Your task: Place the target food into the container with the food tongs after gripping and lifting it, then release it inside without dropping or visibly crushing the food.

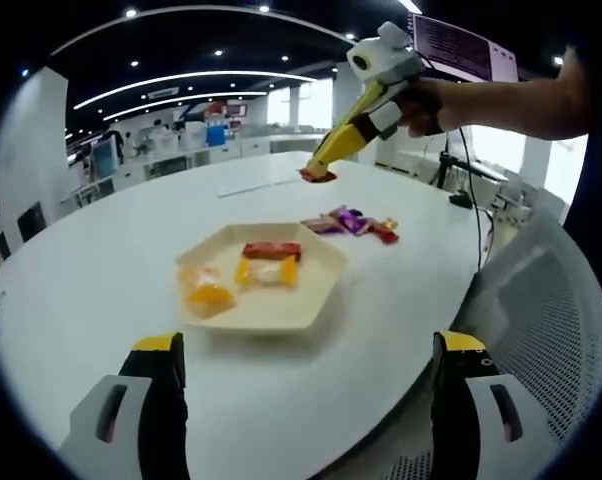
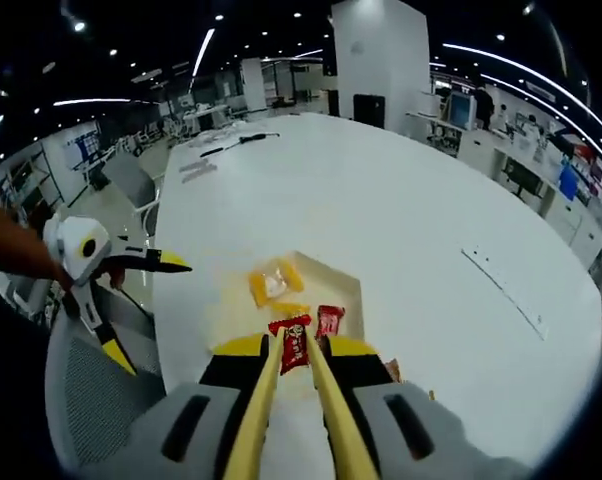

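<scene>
Tongs (image 2: pixel 293 400) in clamped right gripper (image 2: pixel 293 372) pinch red packet (image 2: pixel 294 345), print unreadable; left gripper (image 1: pixel 306 350) apart.

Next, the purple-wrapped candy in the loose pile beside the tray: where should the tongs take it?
Probably across the purple-wrapped candy's narrow middle, coming down from above: it lies flat on the table, and a red wrapper crowds one end.
</scene>
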`<action>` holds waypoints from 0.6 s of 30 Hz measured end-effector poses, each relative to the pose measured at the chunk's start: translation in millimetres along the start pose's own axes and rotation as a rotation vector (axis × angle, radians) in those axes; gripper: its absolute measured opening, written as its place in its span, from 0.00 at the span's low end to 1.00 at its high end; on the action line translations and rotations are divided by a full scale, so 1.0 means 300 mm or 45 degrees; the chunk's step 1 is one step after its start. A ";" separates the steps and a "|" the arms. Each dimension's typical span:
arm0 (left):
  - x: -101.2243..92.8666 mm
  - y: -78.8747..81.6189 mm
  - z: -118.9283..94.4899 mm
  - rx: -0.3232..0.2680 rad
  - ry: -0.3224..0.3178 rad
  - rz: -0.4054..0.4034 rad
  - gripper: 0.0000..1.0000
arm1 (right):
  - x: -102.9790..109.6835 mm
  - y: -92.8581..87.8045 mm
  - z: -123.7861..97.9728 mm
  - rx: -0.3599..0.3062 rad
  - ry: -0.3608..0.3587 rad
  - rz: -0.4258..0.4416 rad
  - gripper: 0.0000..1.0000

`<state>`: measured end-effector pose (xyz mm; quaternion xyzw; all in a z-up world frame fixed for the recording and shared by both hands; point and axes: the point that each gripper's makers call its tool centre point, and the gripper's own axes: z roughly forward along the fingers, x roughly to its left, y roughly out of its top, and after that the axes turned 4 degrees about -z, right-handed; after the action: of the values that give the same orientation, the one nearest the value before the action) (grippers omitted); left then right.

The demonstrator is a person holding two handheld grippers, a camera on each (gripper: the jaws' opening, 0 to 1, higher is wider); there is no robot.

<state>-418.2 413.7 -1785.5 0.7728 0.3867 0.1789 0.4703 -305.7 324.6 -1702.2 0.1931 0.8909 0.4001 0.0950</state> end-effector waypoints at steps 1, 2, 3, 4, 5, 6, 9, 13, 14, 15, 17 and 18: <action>0.000 0.001 -0.001 -0.001 0.001 0.002 1.00 | 0.006 0.011 0.006 -0.001 0.004 -0.012 0.20; 0.000 0.002 -0.001 -0.002 0.002 0.003 1.00 | 0.023 0.035 0.020 -0.002 0.017 -0.025 0.20; 0.000 0.002 -0.001 -0.001 0.002 0.002 1.00 | 0.033 0.052 0.030 -0.006 0.023 -0.035 0.20; 0.000 0.003 -0.001 -0.001 0.001 0.003 1.00 | 0.048 0.073 0.044 -0.005 0.035 -0.049 0.20; -0.002 0.004 -0.001 -0.002 0.001 0.004 1.00 | 0.061 0.086 0.054 -0.004 0.046 -0.055 0.20; -0.003 0.004 -0.001 -0.001 0.000 0.006 1.00 | 0.071 0.100 0.062 -0.009 0.052 -0.071 0.20; -0.003 0.005 -0.001 -0.002 -0.001 0.005 1.00 | 0.102 0.133 0.095 -0.009 0.066 -0.093 0.20; 0.001 0.003 0.001 -0.003 0.001 0.005 1.00 | 0.108 0.140 0.120 0.000 0.071 -0.102 0.20; 0.002 0.002 0.000 -0.001 0.001 0.006 1.00 | 0.108 0.137 0.122 0.003 0.075 -0.100 0.20; 0.001 0.003 0.000 -0.002 0.001 0.005 1.00 | 0.108 0.137 0.123 0.004 0.074 -0.099 0.20; 0.000 0.005 -0.001 -0.004 0.001 0.005 1.00 | 0.108 0.134 0.124 0.010 0.079 -0.092 0.20; 0.000 0.004 -0.001 -0.003 0.001 0.004 1.00 | 0.107 0.132 0.123 0.011 0.074 -0.096 0.20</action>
<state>-417.8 413.6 -1784.2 0.7728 0.3855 0.1803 0.4707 -312.2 387.0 -1697.3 0.1482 0.9016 0.3978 0.0833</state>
